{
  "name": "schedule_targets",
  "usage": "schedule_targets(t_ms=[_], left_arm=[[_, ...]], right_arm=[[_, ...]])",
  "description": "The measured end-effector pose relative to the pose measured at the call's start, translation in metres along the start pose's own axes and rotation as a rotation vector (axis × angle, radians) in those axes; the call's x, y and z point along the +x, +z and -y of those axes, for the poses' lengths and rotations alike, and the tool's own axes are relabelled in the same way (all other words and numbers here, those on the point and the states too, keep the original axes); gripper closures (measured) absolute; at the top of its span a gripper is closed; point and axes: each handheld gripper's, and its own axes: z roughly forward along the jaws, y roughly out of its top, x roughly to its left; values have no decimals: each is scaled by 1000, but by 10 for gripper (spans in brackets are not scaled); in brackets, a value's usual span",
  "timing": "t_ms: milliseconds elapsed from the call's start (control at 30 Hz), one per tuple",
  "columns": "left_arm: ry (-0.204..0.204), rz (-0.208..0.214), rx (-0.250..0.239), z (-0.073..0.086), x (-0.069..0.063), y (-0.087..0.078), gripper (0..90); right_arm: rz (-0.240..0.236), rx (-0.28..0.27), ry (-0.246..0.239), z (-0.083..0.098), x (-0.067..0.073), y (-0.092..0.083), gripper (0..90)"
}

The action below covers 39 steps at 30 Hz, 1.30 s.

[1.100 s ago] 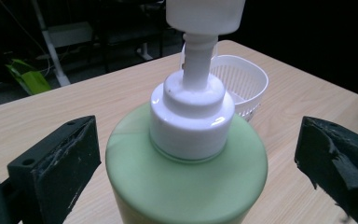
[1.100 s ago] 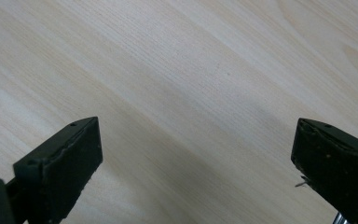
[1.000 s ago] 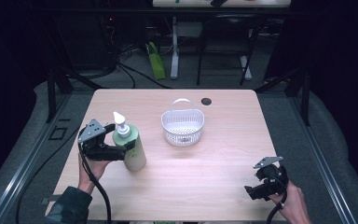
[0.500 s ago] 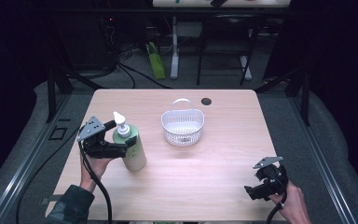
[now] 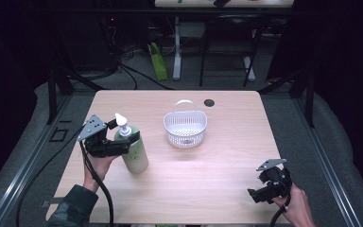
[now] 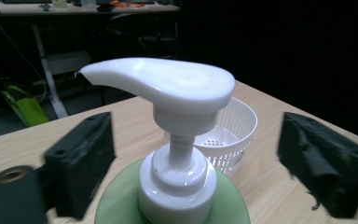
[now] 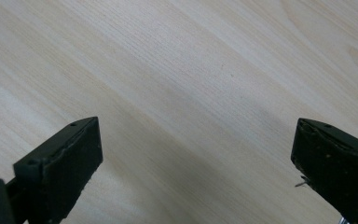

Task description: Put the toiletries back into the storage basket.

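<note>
Little has shifted since the earlier frame: left tongs [image 5: 123, 142] sit open around the soap bottle [image 5: 134, 152] neck, basket [image 5: 185, 127] beyond them, right tongs [image 5: 260, 195] open, idle over bare table [image 5: 194, 189]; likely pre-grasp, next: close squarely below the pump [image 6: 161, 86].

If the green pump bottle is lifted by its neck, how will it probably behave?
The green pump bottle looks tall and narrow, so a push may tip it. Its smooth rigid plastic could slip. The white pump head may sink if squeezed from above.
</note>
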Motion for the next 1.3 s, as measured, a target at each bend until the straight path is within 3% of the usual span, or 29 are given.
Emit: schedule_targets(t_ms=[67, 133, 333, 667, 900, 1300], left_arm=[[4, -8, -6, 0, -1, 0, 175], [5, -6, -28, 0, -1, -1, 267], [-10, -12, -59, 1, 2, -4, 418], [-1, -10, -99, 0, 3, -7, 598], [-7, -19, -107, 1, 4, -7, 665], [2, -31, -111, 0, 4, -6, 671]], right_arm=[[3, 0, -2, 0, 0, 0, 17], [4, 1, -3, 0, 0, 0, 18], [5, 3, -3, 0, 0, 0, 20], [9, 0, -4, 0, 0, -1, 20], [8, -1, -6, 0, 0, -1, 20], [6, -3, -4, 0, 0, -1, 20]])
